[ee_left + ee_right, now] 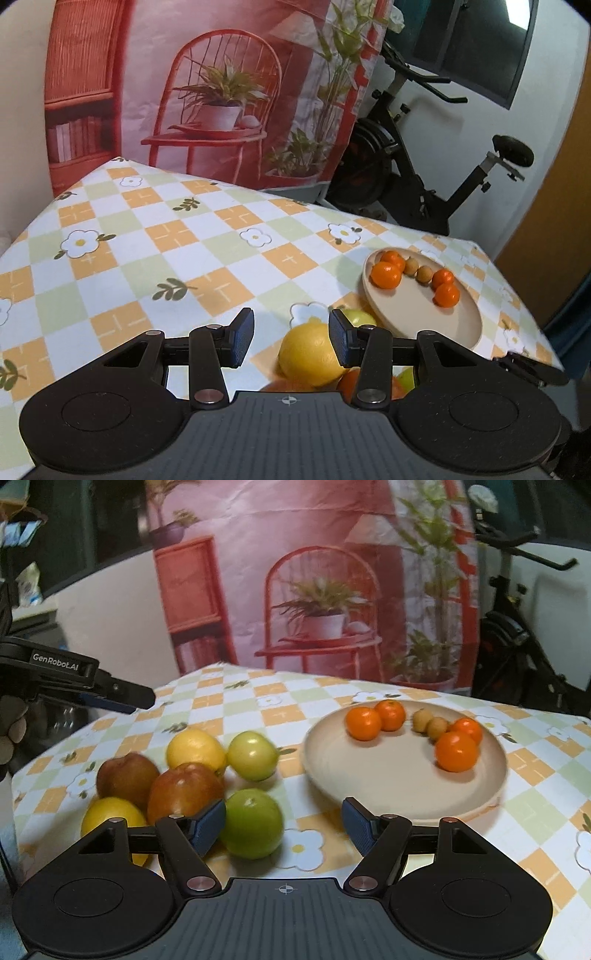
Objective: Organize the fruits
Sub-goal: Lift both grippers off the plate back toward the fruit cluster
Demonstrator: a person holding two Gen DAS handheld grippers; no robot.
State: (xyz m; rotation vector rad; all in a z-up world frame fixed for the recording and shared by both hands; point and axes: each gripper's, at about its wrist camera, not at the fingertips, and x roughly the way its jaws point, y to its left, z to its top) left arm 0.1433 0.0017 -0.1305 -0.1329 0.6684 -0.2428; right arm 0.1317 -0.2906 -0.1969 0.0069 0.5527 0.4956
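The left gripper (pixel 291 338) had its jaws spread apart with nothing between them, and it hung over the table (pixel 192 236) just above a yellow lemon (pixel 308 354). The right gripper (pixel 283 825) was spread wide too and held nothing. In the right view, the loose fruit sat in a bunch at about 9 o'clock from the plate (pixel 388 786): two lemons, two red apples (pixel 181 788) and two green apples (pixel 251 823). The nearer green apple was touching the right gripper's left pad. On the plate were four small oranges (pixel 456 751) and two tiny brown fruits (pixel 430 723), all up near its 12 o'clock side. The lemon looked firm, round and a bit bumpy, so it should not squash, but it might roll or slip. I think the best way to hold it is across its fat middle. The apples looked smooth and heavier, so they would need a snug squeeze at the widest part.
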